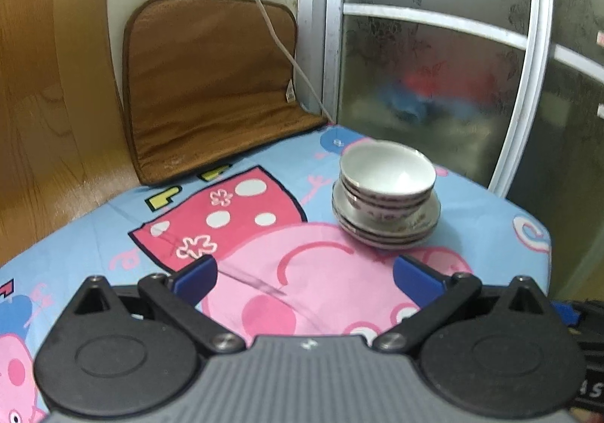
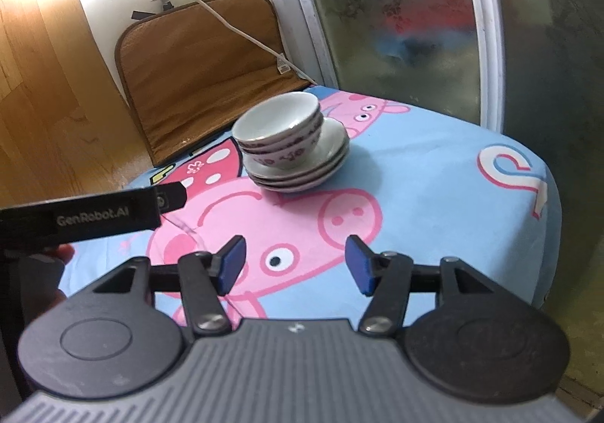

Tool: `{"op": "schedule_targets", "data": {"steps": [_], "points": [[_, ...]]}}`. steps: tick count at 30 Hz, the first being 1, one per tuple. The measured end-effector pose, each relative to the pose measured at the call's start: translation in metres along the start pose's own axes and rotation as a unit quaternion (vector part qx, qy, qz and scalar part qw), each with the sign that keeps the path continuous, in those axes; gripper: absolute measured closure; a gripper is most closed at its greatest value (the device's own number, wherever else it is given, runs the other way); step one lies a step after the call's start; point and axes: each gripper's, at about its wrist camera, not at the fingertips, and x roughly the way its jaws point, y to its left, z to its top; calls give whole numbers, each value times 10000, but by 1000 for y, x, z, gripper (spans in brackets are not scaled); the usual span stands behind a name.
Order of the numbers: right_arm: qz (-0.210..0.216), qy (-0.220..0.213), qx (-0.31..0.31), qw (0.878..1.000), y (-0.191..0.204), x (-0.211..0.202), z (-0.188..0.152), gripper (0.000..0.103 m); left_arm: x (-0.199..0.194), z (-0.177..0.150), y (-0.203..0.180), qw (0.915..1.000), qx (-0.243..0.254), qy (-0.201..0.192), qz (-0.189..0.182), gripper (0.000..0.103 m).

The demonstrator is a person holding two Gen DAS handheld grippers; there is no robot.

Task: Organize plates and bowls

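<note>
A stack of white bowls (image 1: 387, 177) with a dark patterned rim sits nested on a stack of white plates (image 1: 385, 230) on the cartoon tablecloth. The same bowls (image 2: 281, 130) and plates (image 2: 302, 166) show in the right wrist view. My left gripper (image 1: 304, 277) is open and empty, low over the cloth, short of the stack. My right gripper (image 2: 294, 264) is open and empty, also short of the stack. The left gripper's black body (image 2: 87, 221) shows at the left of the right wrist view.
A small table with a blue and pink cartoon cloth (image 1: 264, 257) holds the stack. A brown cushion (image 1: 211, 83) leans on the wall behind, with a white cable (image 1: 271, 26) across it. A frosted glass door (image 1: 434, 64) stands right. A wooden panel (image 1: 49, 83) stands left.
</note>
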Motion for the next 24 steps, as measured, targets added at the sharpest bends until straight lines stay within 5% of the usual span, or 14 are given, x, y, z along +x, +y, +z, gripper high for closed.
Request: {"op": "schedule_targets", "data": {"steps": [24], "points": [[34,134,188,9997,-16,14,-4,42,31,-18,-11,9982,246,519,152,0]]}}
